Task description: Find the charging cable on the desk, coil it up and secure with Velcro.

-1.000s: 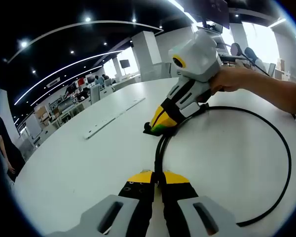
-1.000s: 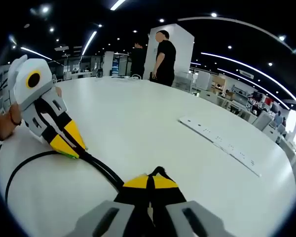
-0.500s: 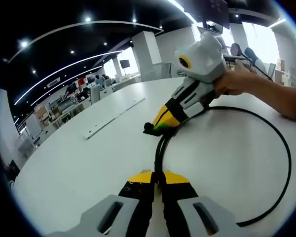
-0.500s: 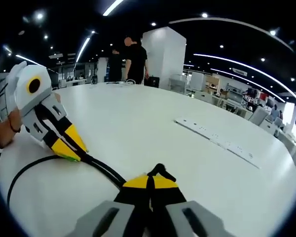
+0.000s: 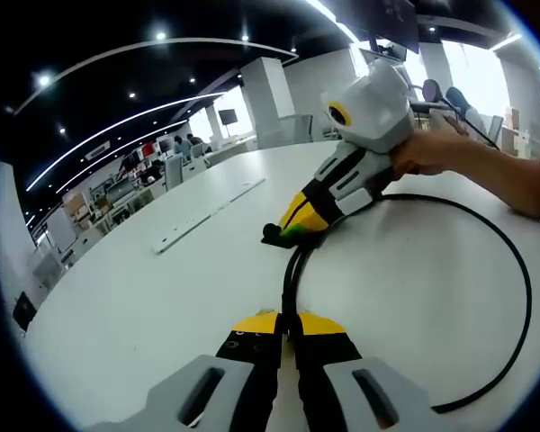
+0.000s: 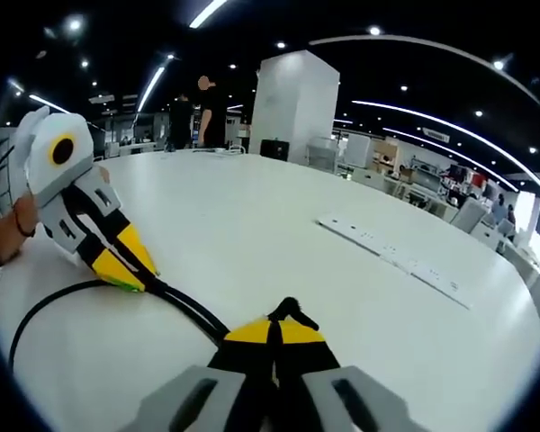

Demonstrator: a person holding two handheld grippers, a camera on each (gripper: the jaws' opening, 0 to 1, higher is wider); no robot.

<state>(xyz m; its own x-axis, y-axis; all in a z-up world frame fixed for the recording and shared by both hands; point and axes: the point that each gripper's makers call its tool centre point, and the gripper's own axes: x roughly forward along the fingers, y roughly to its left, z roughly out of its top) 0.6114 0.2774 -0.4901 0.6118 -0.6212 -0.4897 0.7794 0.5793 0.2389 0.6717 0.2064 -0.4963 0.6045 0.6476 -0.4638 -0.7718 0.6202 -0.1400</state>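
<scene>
Little has shifted since the earlier frames: both my grippers keep their bite on the cable, and only my right one has rolled a touch, its white body sitting slightly higher toward the upper right of the left gripper view. Low in that view, my left gripper (image 5: 288, 335) has its yellow-tipped jaws pressed together on the charging cable (image 5: 526, 297), pinching the two black strands where they run side by side up the middle of the frame. Those strands reach my right gripper (image 5: 292, 232) at centre, likewise clamped on them, with my hand (image 5: 425, 150) behind it. From there the cable swings out in one wide loop across the right half of the frame and returns to the lower right, lying flat on the white desk (image 5: 144, 306). In the right gripper view my right gripper (image 6: 272, 335) is closed on the cable near a small black end piece (image 6: 290, 310), perhaps the plug or the Velcro tab; I cannot tell which. I judge the cable light and springy, holding a broad curve rather than flopping, so it will fight a tight coil. Best gripped where the strands lie together, never near the end.
</scene>
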